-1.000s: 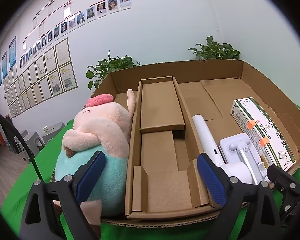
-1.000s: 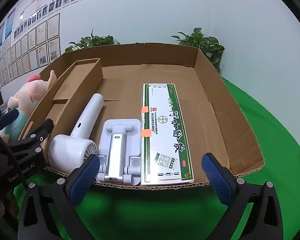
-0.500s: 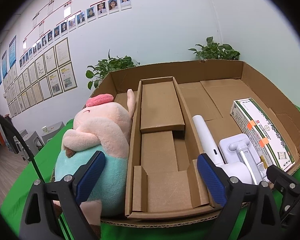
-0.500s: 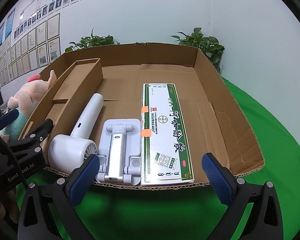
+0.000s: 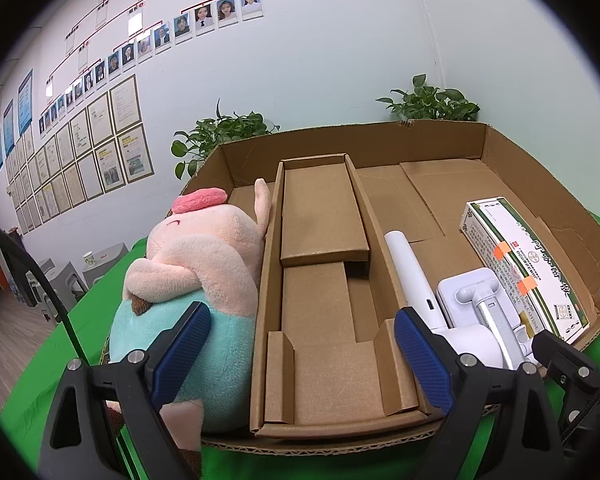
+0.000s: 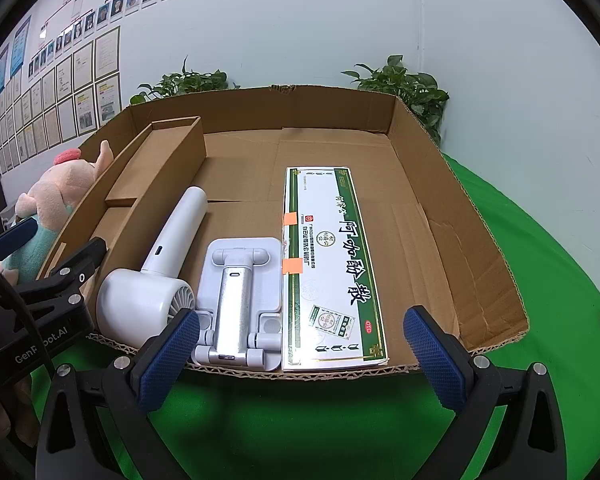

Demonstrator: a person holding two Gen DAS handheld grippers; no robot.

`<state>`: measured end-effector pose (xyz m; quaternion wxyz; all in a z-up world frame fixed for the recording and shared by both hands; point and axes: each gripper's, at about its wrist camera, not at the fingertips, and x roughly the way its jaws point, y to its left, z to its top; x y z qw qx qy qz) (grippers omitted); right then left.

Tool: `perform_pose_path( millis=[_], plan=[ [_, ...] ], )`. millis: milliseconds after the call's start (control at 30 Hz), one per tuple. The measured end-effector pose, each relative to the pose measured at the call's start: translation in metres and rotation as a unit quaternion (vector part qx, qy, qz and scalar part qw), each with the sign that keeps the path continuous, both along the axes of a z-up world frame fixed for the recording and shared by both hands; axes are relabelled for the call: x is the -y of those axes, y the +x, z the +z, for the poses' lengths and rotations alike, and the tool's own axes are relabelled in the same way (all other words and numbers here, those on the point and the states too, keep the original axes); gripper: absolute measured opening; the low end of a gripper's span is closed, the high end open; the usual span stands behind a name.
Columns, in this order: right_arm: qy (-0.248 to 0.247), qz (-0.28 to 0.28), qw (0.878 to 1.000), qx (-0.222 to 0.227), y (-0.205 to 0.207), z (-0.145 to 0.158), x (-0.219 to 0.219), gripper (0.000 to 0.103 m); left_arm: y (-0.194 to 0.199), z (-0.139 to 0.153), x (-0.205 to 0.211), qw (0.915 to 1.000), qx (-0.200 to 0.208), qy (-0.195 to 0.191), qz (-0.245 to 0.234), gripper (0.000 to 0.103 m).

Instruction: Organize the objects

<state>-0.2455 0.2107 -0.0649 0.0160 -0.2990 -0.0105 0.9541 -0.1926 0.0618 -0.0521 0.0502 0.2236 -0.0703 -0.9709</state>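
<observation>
Both the left hand-held gripper point(image 5: 300, 344) and the right hand-held gripper point(image 6: 300, 352) wait open and empty before the cardboard tray point(image 6: 480, 248), so the next move seems choosing one object, maybe the plush toy point(image 5: 196, 280).

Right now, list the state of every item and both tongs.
Left tongs: open, empty.
Right tongs: open, empty.
Plush: lying in the tray's left compartment.
Fan: lying flat.
Stand: folded flat.
Box: closed, taped, flat.
Insert: empty.
Tray: open-topped.
</observation>
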Motion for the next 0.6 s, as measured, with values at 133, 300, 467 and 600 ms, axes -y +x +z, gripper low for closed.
perform_pose_path(
  millis=[133,300,467,600],
  plan=[
    [0.000,0.000,1.000,0.000,0.0000,0.0001,0.0000,0.103,0.0006,0.0002,-0.0005,1.0000,0.000,0.001,0.000,0.093],
    [0.000,0.000,1.000,0.000,0.0001,0.0001,0.0004,0.103,-0.0001,0.0003,-0.0016,1.0000,0.000,0.001,0.000,0.093],
    [-0.001,0.000,1.000,0.000,0.0001,-0.0004,0.0010,0.103,0.0001,0.0003,-0.0012,1.0000,0.000,0.001,0.000,0.093],
    [-0.001,0.001,1.000,0.000,0.0010,0.0002,0.0011,0.103,-0.0004,0.0004,-0.0021,1.0000,0.000,0.001,0.000,0.093]
  ],
)
